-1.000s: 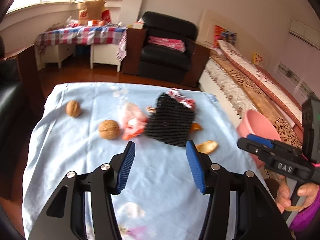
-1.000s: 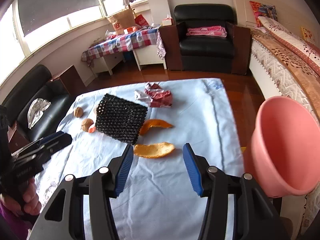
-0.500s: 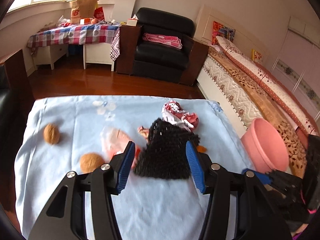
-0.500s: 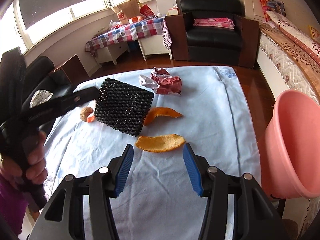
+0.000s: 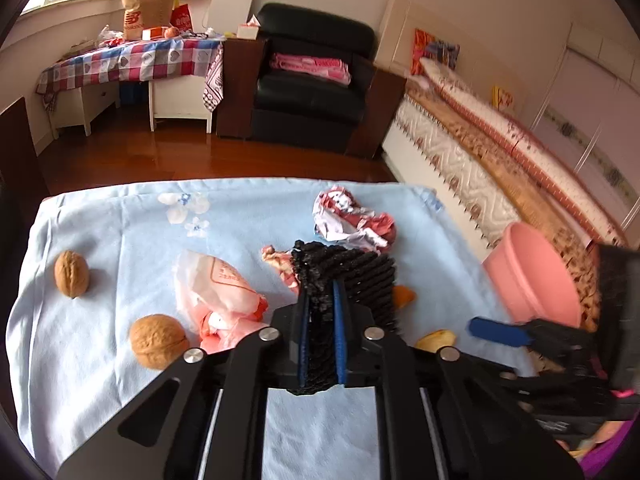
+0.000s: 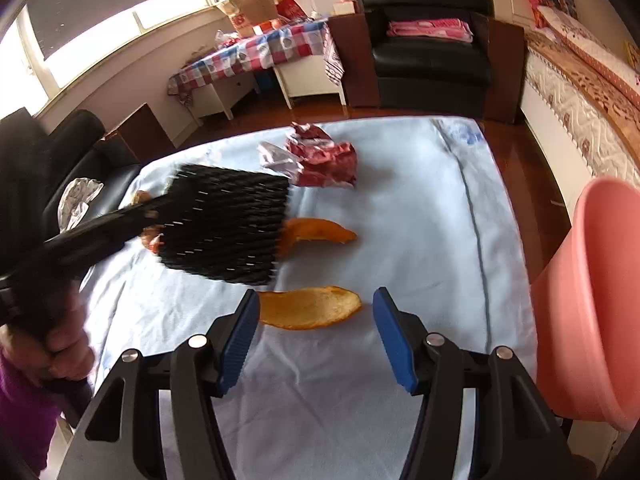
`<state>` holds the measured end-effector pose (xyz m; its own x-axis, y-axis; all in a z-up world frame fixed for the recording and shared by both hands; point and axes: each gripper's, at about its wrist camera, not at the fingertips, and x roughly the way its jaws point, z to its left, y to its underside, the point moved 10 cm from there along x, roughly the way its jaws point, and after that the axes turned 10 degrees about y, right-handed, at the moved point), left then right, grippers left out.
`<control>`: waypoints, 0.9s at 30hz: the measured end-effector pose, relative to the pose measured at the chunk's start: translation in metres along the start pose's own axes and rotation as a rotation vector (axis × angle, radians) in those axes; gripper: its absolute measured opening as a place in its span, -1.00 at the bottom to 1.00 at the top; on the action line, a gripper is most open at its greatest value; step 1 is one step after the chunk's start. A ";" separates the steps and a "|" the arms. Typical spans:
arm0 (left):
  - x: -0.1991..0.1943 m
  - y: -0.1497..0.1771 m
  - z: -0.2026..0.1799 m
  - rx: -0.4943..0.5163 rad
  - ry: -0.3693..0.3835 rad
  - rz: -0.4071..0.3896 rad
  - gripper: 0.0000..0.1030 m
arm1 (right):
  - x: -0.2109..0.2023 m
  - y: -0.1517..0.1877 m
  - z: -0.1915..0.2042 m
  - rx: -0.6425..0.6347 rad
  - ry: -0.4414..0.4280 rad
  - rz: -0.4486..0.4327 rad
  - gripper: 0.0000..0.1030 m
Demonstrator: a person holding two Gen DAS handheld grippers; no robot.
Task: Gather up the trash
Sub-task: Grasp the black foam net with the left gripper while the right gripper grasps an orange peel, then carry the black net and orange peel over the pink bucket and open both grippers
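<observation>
Black foam mesh sleeve [image 5: 352,276], crinkled foil wrapper [image 6: 324,158], glossy plastic bucket [image 6: 592,300].

On our table [image 6: 420,208], a peel [image 6: 308,307] lies near, a wrapper [image 6: 324,158] far, walnuts [image 5: 71,273] left, and the basin [image 6: 592,292] right.

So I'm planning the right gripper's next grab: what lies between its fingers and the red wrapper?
In the right wrist view: two orange peels, one nearer the right gripper than the red wrapper.
</observation>
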<state>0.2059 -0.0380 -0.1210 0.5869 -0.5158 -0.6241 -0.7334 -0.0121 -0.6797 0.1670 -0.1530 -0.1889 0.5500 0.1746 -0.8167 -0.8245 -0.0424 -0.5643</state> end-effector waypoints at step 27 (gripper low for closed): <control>-0.056 0.007 -0.050 -0.012 0.067 -0.076 -0.83 | -0.051 0.005 -0.023 0.064 0.017 -0.082 -0.91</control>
<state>0.1511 -0.0516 -0.0711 0.6171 -0.5694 -0.5431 -0.6919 -0.0638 -0.7192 0.1379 -0.1844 -0.1532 0.6176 0.1585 -0.7704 -0.7832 0.0345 -0.6208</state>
